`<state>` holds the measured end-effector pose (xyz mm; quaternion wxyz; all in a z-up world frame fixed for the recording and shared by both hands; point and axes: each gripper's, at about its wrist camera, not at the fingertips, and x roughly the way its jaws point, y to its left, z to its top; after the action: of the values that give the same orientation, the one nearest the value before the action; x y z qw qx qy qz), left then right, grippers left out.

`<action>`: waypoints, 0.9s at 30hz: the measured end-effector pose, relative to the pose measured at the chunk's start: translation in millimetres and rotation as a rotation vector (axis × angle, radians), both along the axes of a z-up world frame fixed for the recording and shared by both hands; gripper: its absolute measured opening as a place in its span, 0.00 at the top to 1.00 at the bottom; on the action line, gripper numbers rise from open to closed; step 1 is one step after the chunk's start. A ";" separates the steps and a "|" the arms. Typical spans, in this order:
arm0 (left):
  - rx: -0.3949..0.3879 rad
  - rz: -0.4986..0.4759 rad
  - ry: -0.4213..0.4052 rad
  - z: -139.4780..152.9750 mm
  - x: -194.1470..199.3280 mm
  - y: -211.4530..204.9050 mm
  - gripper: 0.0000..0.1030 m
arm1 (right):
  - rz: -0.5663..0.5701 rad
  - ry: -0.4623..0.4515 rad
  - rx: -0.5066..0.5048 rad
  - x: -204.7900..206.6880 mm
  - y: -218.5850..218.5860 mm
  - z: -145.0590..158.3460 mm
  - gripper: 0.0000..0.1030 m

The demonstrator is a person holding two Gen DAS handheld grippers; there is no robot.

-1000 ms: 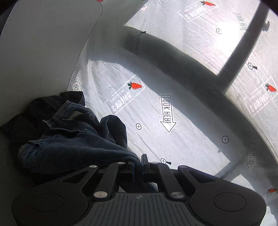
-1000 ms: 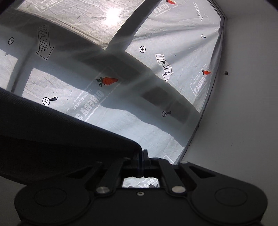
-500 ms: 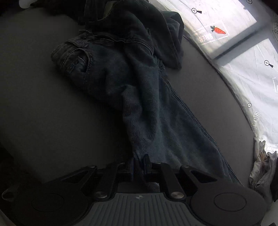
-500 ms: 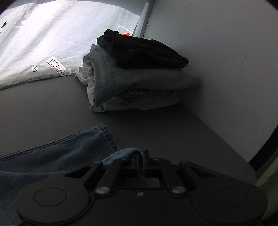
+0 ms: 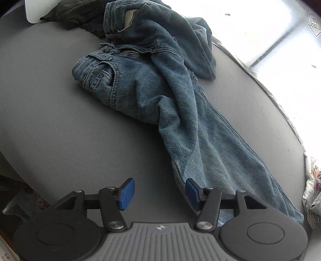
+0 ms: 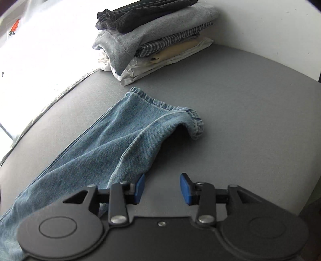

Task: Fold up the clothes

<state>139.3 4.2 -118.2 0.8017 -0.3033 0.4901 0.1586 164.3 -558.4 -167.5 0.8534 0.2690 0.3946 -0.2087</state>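
Blue jeans (image 5: pixel 168 96) lie on the grey table (image 5: pixel 60 124), waist bunched at the far end, one leg stretched toward me. My left gripper (image 5: pixel 158 192) is open and empty; its right blue pad (image 5: pixel 191 192) touches the leg's edge. In the right wrist view the leg's hem (image 6: pixel 170 108) lies on the table (image 6: pixel 250 112). My right gripper (image 6: pixel 162 188) is open and empty; its left pad (image 6: pixel 139 187) is against a fold of the leg.
A stack of folded clothes (image 6: pixel 152 38) stands at the back by the white wall (image 6: pixel 270 26). A dark garment (image 5: pixel 78 14) lies behind the jeans' waist. Bright plastic sheeting (image 5: pixel 280 40) borders the table's far edge. Crumpled white fabric (image 5: pixel 313 188) sits at the right.
Both grippers were shut on the jeans, lowered them onto the table, and have now opened and let go. The leg lies flat on the table.
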 end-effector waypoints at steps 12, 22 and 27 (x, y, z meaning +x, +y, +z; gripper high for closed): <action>-0.103 0.198 0.002 -17.8 -28.0 55.5 0.34 | 0.130 -0.009 0.161 14.3 47.4 6.6 0.28; -0.129 0.276 0.007 -27.3 -22.7 97.6 0.28 | 0.125 0.105 -0.004 38.7 84.2 6.4 0.05; -0.153 0.310 0.010 -35.2 -5.8 128.4 0.27 | 0.116 0.167 -0.144 48.9 110.1 0.3 0.01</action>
<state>133.5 132.6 -153.4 0.7398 -0.4347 0.4518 0.2442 213.1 -448.3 -167.2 0.8455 0.1655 0.4631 -0.2082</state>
